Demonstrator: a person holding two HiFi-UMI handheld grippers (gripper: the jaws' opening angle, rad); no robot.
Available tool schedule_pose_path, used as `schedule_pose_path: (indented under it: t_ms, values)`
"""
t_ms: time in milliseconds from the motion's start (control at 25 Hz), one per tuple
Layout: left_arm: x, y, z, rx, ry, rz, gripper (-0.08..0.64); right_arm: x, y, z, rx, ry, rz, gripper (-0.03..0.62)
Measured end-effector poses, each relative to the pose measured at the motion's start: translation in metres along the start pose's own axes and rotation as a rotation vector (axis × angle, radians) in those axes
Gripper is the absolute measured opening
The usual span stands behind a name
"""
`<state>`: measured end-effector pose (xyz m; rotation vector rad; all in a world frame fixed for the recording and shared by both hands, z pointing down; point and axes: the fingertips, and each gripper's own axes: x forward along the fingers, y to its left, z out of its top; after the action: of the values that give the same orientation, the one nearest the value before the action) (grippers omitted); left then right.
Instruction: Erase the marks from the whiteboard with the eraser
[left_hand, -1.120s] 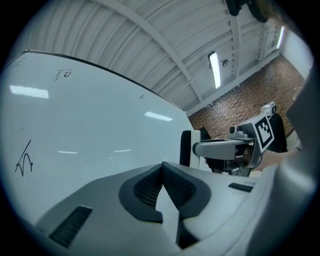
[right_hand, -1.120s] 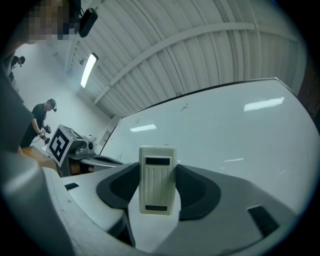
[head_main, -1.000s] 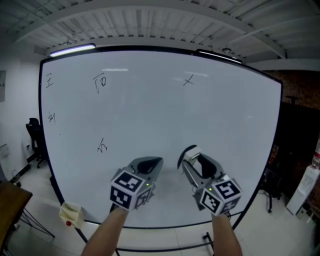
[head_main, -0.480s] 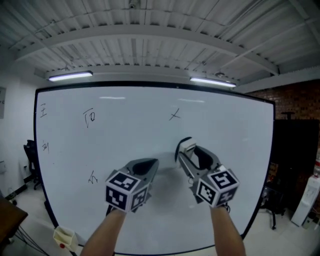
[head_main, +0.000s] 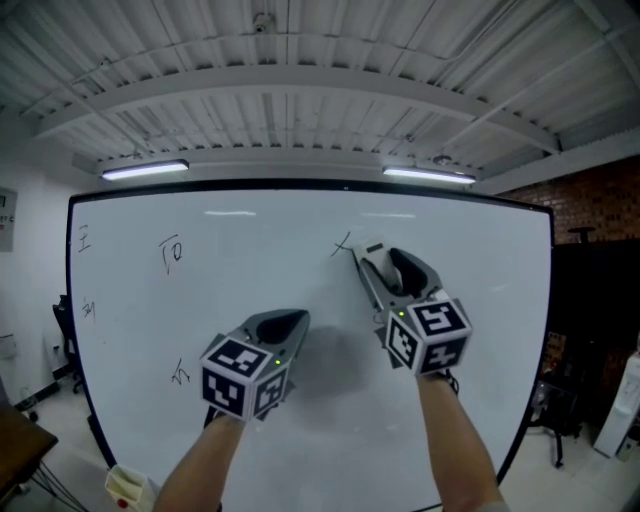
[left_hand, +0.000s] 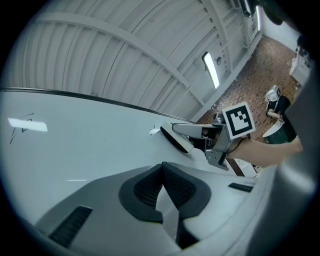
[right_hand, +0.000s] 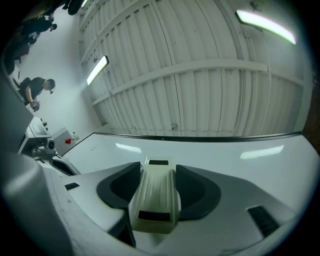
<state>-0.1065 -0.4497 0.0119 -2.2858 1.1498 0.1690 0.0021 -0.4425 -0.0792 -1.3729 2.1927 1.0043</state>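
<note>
The whiteboard (head_main: 470, 300) fills the head view. It bears an X mark (head_main: 343, 245) near the top middle and small marks at the left (head_main: 172, 250), (head_main: 181, 373). My right gripper (head_main: 385, 268) is shut on the cream eraser (head_main: 366, 258), whose tip lies against the board just right of the X mark. In the right gripper view the eraser (right_hand: 155, 195) sits clamped between the jaws. My left gripper (head_main: 290, 320) hovers lower and to the left, shut and empty, with its jaws meeting (left_hand: 162, 175). From there the eraser (left_hand: 175, 138) shows beside the X mark (left_hand: 151, 131).
A yellowish object (head_main: 125, 487) lies at the board's lower left. A dark chair (head_main: 62, 335) stands beyond the left edge. A brick wall and dark stands (head_main: 590, 330) are to the right. Ceiling lights (head_main: 145, 168) hang above the board.
My right gripper has carried the eraser up the board to the X mark. The head view has tilted upward. The left gripper has stayed low and shut.
</note>
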Motion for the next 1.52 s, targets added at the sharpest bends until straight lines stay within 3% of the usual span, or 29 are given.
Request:
schedule_pose_path:
  t_ms: [440,680,880,1240,1520]
  values:
    - [-0.002,0.011,0.005,0.037,-0.006,0.02,0.006,0.026,-0.002,0.025,-0.077,-0.066,-0.053,0.225]
    - [-0.005,0.012,-0.006,0.033,0.008,0.016,0.006,0.027,-0.002,0.022,-0.026,-0.07,-0.045,0.221]
    - [-0.01,0.014,-0.012,0.017,0.013,0.019,0.006,0.032,0.019,0.019,-0.029,-0.059,-0.003,0.221]
    - [-0.041,0.036,-0.025,-0.013,0.043,0.083,0.006,0.045,0.103,0.006,-0.054,-0.042,0.114,0.221]
    - [-0.047,0.039,-0.033,-0.026,0.067,0.097,0.006,0.047,0.103,0.006,-0.052,-0.041,0.139,0.222]
